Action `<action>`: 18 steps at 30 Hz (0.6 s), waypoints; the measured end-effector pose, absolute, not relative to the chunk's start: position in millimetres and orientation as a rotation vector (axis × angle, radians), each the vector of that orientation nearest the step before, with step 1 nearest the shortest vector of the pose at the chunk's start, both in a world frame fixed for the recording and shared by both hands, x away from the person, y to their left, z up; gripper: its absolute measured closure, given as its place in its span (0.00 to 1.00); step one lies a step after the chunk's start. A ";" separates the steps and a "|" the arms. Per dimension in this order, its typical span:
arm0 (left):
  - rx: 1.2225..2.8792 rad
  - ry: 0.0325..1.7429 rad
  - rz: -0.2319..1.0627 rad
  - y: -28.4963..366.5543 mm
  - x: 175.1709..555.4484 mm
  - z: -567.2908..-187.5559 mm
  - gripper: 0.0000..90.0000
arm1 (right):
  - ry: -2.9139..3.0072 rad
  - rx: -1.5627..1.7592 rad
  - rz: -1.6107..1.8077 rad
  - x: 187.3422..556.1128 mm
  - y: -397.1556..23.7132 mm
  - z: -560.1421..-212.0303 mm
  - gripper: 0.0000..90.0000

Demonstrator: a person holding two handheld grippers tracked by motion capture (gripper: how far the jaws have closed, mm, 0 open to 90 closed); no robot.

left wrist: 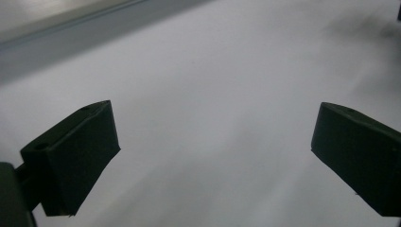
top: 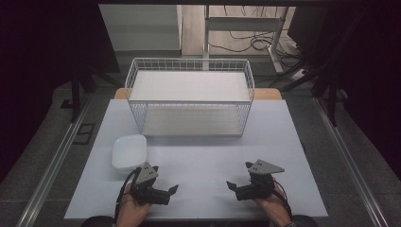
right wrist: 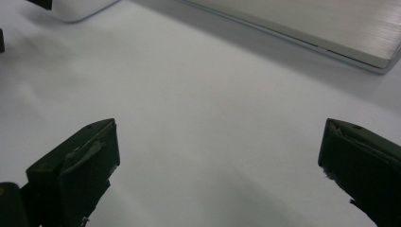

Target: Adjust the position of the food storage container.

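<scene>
While both of my claws sit idle at the near edge, I list what the counter (top: 198, 142) carries.

Item one: left claw (top: 174, 189), near left, held low in the person's left hand (top: 134, 206) and pointing right toward the middle. Jaws spread wide, nothing between them; its own view has bare counter beyond the two black pads. I judge this a rest pose, turned inward so neither tool blocks the work area.

Item two: right claw (top: 231, 185), near right, cradled in the right hand (top: 273, 204), pointing left so that it mirrors its partner. Jaws likewise spread and empty. The two tips face each other, well apart.

Item three: white bowl (top: 129, 153), square with rounded corners, on the left side of the counter, just beyond the left claw and not touching it. Nearest thing to either tool, so I take it as the piece to be handled, probably by the left one. It looks empty from above.

Item four: white wire basket (top: 190, 96), a two-level rack with a flat top shelf and a lower shelf, standing at the far middle, well apart from both claws. Its open front faces me, which I read as a likely destination for the bowl.

Item five: cables (top: 246, 42) on the floor, far behind.
</scene>
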State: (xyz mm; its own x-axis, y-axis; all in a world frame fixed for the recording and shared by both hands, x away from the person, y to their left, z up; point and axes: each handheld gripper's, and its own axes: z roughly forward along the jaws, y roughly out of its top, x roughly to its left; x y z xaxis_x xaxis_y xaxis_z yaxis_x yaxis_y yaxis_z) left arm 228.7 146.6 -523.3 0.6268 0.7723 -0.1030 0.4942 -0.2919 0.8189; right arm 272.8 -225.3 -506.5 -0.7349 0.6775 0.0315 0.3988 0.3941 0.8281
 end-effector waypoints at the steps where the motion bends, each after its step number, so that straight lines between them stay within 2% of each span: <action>1: 1.954 0.994 0.390 148.1 229.3 -523.9 0.03 | 2.347 0.944 1.266 274.1 -225.9 -507.4 0.00; 12: 2.003 0.964 0.320 145.7 231.9 -523.5 0.03 | 2.392 0.913 1.256 275.4 -221.7 -511.0 0.00; 18: 2.034 0.980 0.334 146.4 232.7 -521.9 0.04 | 2.411 0.915 1.244 275.5 -220.9 -511.4 0.00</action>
